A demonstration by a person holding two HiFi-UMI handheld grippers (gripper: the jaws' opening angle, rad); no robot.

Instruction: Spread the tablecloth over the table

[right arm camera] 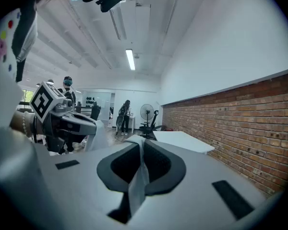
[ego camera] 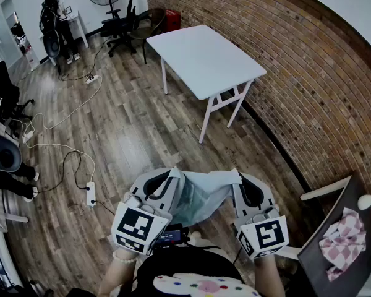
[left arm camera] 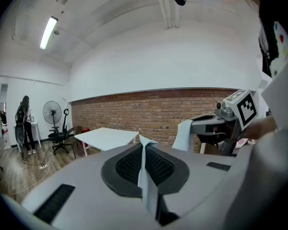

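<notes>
Head view: you hold the tablecloth (ego camera: 201, 197), thin, limp and pale blue-grey. It sags in a bunched fold between your left gripper (ego camera: 172, 177) and right gripper (ego camera: 237, 179), low in the frame and close to your body.
- Worktop (ego camera: 204, 57): a white rectangular slab on slim white legs, well ahead of you, beside a red brick wall (ego camera: 297, 73).
- Floor (ego camera: 130, 135): grey-brown wood planks.
- Checked cloth (ego camera: 343, 237): pink and white, crumpled, at your right.

Left gripper view: your black, ribbed fingers (left arm camera: 127, 164) are closed on a narrow upright strip of the tablecloth. The sag that the head view shows is out of sight here.

Right gripper view: your dark fingers (right arm camera: 158, 164) are likewise pressed together on a flat strip of the tablecloth. This view adds a ceiling strip light (right arm camera: 130, 60), which the head view cannot show.
</notes>
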